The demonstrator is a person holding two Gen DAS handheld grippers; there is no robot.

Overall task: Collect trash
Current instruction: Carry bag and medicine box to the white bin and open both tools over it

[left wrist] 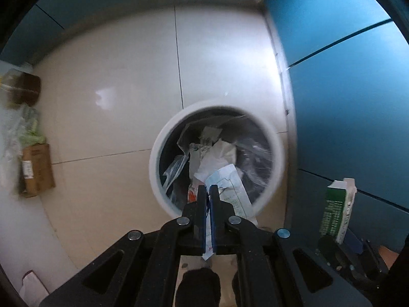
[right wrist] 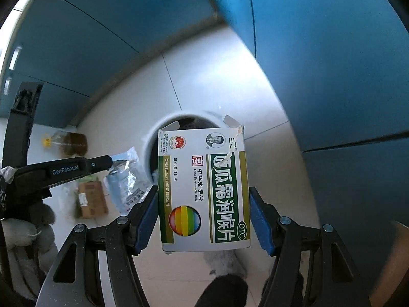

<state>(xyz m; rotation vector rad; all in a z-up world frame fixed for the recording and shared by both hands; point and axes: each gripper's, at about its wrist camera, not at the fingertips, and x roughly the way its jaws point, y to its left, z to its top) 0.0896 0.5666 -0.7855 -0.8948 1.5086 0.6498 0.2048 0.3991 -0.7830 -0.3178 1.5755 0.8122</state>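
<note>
Nearest you, your left gripper has its jaws pinched almost together on a thin plastic wrapper, a pale blue and white packet whose free end hangs forward past the fingertips. Your right gripper stands with its jaws wide apart, blue pads pressed against both narrow sides of a white and green medicine box; the box's far end is torn open, flaps sticking up.

Just beyond both grippers sits the round white trash bin, its mouth facing up at you. From the left wrist camera, the wrapper's free end hangs over the near part of the bin's opening. From the right wrist camera, the box covers most of the bin, only the far rim showing above it. Inside the bin lie crumpled paper and clear plastic.

Farther off, on the pale tiled floor, a small cardboard box and a bottle of brownish liquid stand to the left. Blue cabinet fronts rise behind and to the right of the bin.
</note>
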